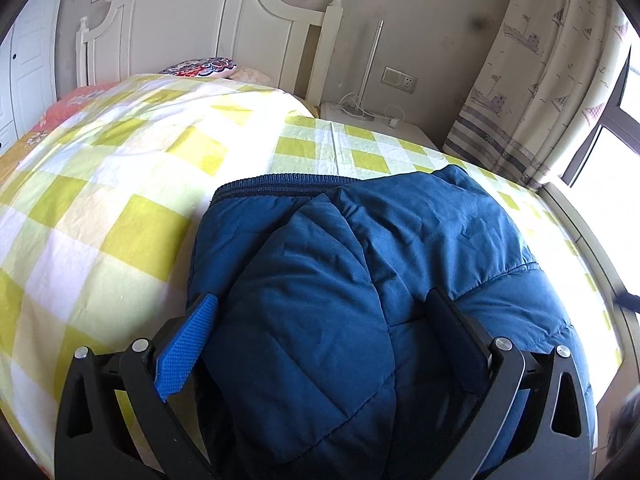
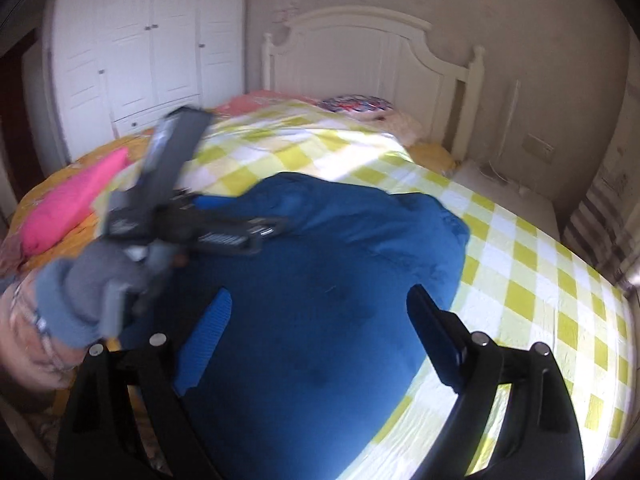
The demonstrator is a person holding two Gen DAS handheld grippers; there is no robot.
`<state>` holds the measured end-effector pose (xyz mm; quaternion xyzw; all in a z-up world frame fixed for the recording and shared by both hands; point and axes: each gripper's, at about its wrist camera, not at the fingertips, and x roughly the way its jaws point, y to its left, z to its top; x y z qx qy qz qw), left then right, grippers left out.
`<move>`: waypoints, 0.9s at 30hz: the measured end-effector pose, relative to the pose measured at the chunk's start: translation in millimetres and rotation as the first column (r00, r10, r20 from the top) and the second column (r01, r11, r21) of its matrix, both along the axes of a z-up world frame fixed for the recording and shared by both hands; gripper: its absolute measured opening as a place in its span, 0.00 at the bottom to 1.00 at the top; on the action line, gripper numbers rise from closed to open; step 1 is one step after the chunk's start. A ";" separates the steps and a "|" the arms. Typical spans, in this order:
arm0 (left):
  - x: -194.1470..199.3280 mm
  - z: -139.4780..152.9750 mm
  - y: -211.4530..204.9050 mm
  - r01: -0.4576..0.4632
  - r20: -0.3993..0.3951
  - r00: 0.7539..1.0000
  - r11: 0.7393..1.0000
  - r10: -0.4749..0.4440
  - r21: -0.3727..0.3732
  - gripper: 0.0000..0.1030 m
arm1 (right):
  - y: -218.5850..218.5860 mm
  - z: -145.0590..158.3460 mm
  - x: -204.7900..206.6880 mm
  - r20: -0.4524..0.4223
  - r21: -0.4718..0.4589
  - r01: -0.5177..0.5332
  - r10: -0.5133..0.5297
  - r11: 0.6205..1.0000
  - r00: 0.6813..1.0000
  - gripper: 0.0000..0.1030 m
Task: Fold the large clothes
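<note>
Currently we log one blue padded jacket, bundled on the bed, mid-fold. Left hand-held gripper and right hand-held gripper: both wide, holding nothing. Next, we judge, pinch the ribbed hem at twelve o'clock.

Daylight floods in from the window on my left-wrist feed, blowing out the bed sheet nearby. That view is sharp. My right-wrist feed is smeared by motion blur, perhaps worst on the left hand-held gripper. Both bend and darken at the corners.

R gripper open over blue jacket.
</note>
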<state>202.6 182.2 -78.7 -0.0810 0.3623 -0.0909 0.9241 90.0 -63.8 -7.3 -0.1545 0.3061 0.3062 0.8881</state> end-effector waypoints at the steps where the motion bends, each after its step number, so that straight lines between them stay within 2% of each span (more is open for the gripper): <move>1: -0.6 0.2 -0.1 -0.002 0.002 1.000 1.000 0.002 0.004 0.96 | 6.8 -19.3 -5.4 -0.034 -0.056 -0.020 0.018 0.998 0.999 0.90; 2: -1.5 0.6 -0.7 -0.003 0.006 1.000 1.000 0.003 0.010 0.96 | 10.6 -37.7 -8.0 -0.038 -0.093 -0.010 0.007 0.996 0.999 0.90; 3: -1.9 1.4 -3.2 -0.002 0.013 1.000 1.000 0.002 0.019 0.96 | 7.7 -45.5 -12.2 -0.002 -0.052 0.011 -0.011 0.999 1.000 0.93; 4: -3.9 2.1 -5.0 -0.008 0.022 1.000 0.999 0.007 0.038 0.96 | 5.8 -48.1 -12.5 -0.012 -0.036 0.024 -0.024 0.999 1.000 0.93; 8: -8.9 6.1 -12.7 -0.037 0.050 0.998 0.994 0.032 0.105 0.96 | 12.3 -32.6 -19.5 -0.007 -0.093 0.031 -0.032 0.995 0.999 0.91; 11: -9.7 6.9 -12.7 -0.043 0.056 0.998 0.992 0.037 0.119 0.96 | 15.4 -24.1 -41.1 0.058 -0.042 -0.012 0.014 0.999 0.998 0.91; 12: -9.9 7.1 -12.4 -0.044 0.056 0.998 0.992 0.038 0.118 0.96 | 17.8 -28.6 -43.2 0.061 -0.044 -0.034 0.036 0.998 0.997 0.91; 14: -9.9 7.6 -13.9 -0.045 0.056 0.998 0.992 0.038 0.120 0.96 | 26.5 -51.5 -39.6 0.034 -0.114 -0.037 0.041 0.993 0.999 0.95; 15: -10.5 7.8 -14.4 -0.044 0.059 0.998 0.991 0.037 0.124 0.96 | 29.1 -58.3 -40.4 0.066 -0.123 -0.037 0.046 0.992 0.997 0.98; 18: -12.7 8.2 -15.5 -0.052 0.068 0.997 0.989 0.043 0.137 0.96 | 33.3 -53.5 -37.9 0.033 -0.117 -0.039 0.043 0.992 0.999 0.98; 22: -11.8 8.8 -16.1 -0.049 0.059 0.997 0.989 0.041 0.139 0.96 | 15.2 -36.7 -27.7 -0.013 0.018 -0.015 0.015 1.000 1.000 0.97; 27: -17.1 15.0 -21.7 -0.058 0.069 0.997 0.978 0.046 0.198 0.96 | -31.4 -24.4 -6.0 -0.076 0.176 0.116 -0.104 0.978 0.992 0.98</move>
